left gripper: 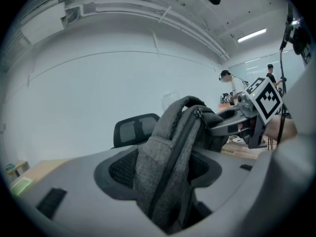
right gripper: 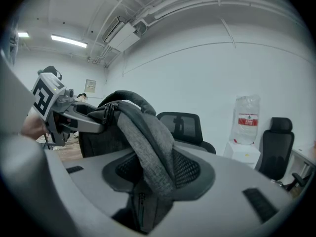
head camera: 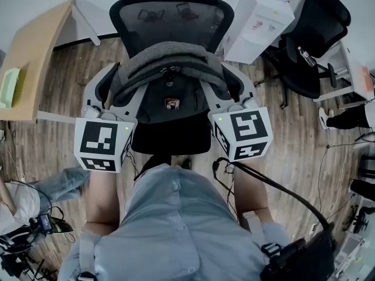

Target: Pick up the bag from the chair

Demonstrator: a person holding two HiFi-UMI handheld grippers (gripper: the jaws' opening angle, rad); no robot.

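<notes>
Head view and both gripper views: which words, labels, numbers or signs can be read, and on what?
No text is legible in any view.
The bag, its small patch: too small to read.
The water bottle, its red label: blurred, unreadable.
The wall sign: too small to read.
The marker cubes: black-and-white square patterns only, no words.

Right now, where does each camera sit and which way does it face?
Head view: on the person's head, facing steeply down at the bag over the chair; forearms, shirt, left tongs and right tongs show.
Left gripper view: rides the left tongs, facing forward along them at the clamped bag; right tongs at right.
Right gripper view: rides the right tongs, facing the clamped bag; left tongs at left, water bottle at right.
Shared: both gripper views show the bag and the chair's back.
</notes>
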